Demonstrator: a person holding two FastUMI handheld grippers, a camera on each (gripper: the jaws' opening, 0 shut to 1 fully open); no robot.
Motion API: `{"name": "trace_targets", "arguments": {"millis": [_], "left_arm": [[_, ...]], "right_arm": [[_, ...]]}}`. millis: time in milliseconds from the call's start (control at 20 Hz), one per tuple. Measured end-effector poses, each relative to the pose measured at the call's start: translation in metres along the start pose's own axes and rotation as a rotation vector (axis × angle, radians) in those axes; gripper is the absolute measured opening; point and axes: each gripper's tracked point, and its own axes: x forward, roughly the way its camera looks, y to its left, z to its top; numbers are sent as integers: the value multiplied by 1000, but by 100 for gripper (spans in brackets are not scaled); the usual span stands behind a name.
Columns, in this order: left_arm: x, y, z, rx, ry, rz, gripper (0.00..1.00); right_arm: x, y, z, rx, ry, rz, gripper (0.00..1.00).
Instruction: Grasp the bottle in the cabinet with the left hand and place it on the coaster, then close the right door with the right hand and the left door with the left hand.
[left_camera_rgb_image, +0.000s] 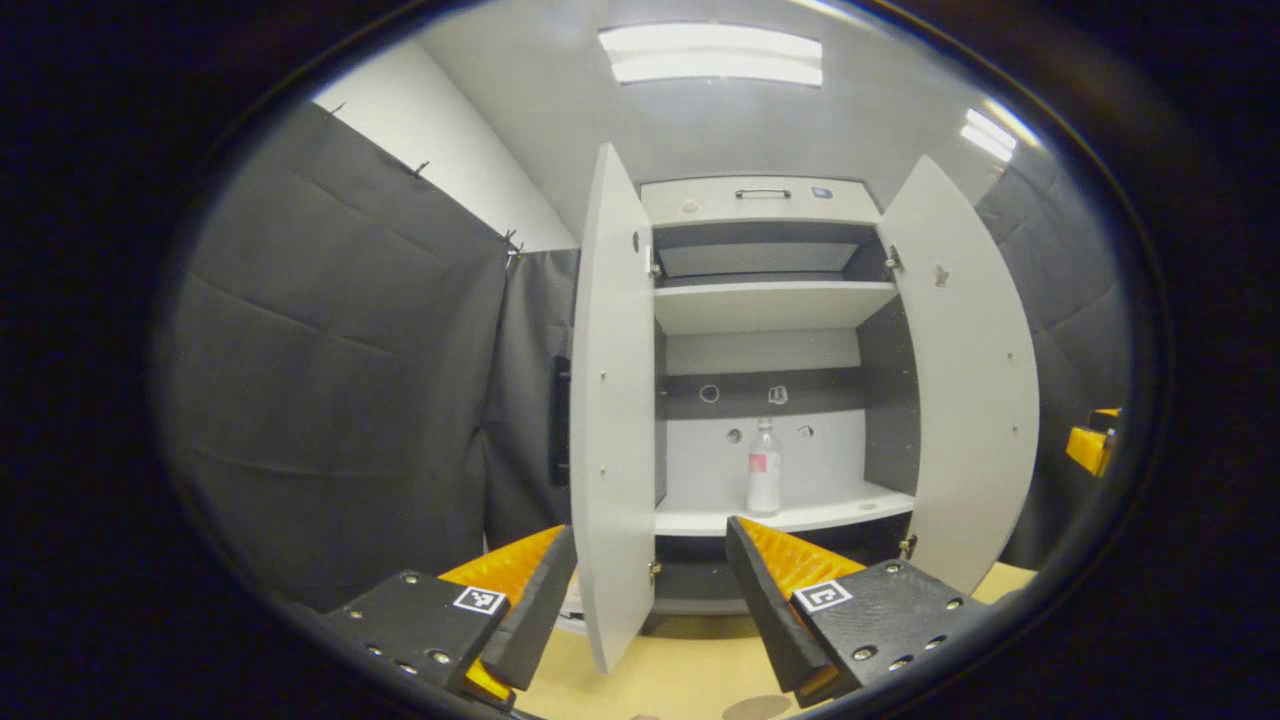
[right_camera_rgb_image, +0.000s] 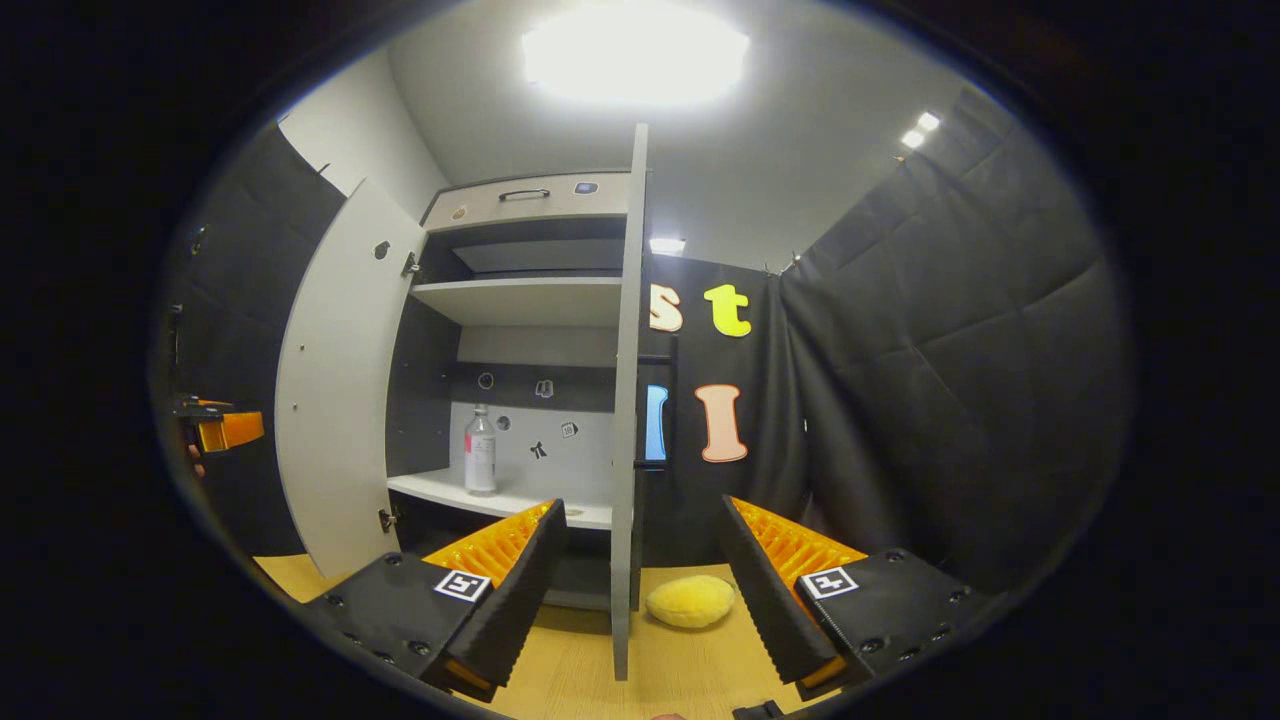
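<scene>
A pale wooden tabletop (right_camera_rgb_image: 590, 690) runs under everything, and dark quilted cloth (left_camera_rgb_image: 330, 400) hangs round the booth, with a white ceiling and bright light panels (left_camera_rgb_image: 712, 54) overhead. On the table stands a white cabinet (left_camera_rgb_image: 760, 200) with both doors swung wide: the left door (left_camera_rgb_image: 612, 400) and the right door (left_camera_rgb_image: 965, 380) flare outward, and in the right gripper view the right door (right_camera_rgb_image: 627, 400) is seen nearly edge-on, the left door (right_camera_rgb_image: 335, 390) broad beside it. Inside, an upper shelf (left_camera_rgb_image: 770, 300) is bare, and on the lower shelf (left_camera_rgb_image: 790, 515) a clear bottle (left_camera_rgb_image: 764, 468) with a pinkish label stands upright, toward the back wall; from the other side the bottle (right_camera_rgb_image: 480, 450) sits at the near-left part of that shelf. A soft yellow lump (right_camera_rgb_image: 690, 600) lies on the table just beside the foot of the right door. The left gripper (left_camera_rgb_image: 650, 570) hovers short of the cabinet, its fingers spread wide apart either side of the left door's lower edge, gripping nothing. The right gripper (right_camera_rgb_image: 640, 570) hangs likewise before the right door's edge, fingers parted and empty. The left gripper (right_camera_rgb_image: 225, 428) also shows far off, beyond the left door.
</scene>
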Motion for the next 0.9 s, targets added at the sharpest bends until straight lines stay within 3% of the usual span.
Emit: {"name": "trace_targets", "arguments": {"millis": [50, 100, 300, 400, 500, 550, 800, 850, 900], "left_arm": [[3, -9, 5, -1, -9, -9, 88], [8, -18, 10, 3, -16, -16, 88], [37, -57, 24, 50, -39, -73, 88], [53, -73, 24, 35, -30, -101, 92], [74, -85, 22, 2, -16, -125, 88], [85, -90, 22, -10, -11, -136, 96], [155, -112, 16, -27, -3, -202, 95], [168, -116, 12, -34, 4, -219, 95], [182, -121, 6, -41, 10, -235, 95]], "right_arm": [[-1, -3, -3, -2, 4, 5, 97], [-2, -8, -6, 0, 7, 10, 93], [-6, -23, -18, 29, 14, 41, 93], [-8, -32, -27, 46, 41, 32, 96], [-9, -33, -24, 63, 41, 34, 97], [-7, -35, -25, 57, 45, 31, 96], [4, -49, -32, 37, 63, -41, 92], [6, -51, -31, 39, 59, -59, 97], [10, -52, -31, 37, 53, -77, 92]]}}
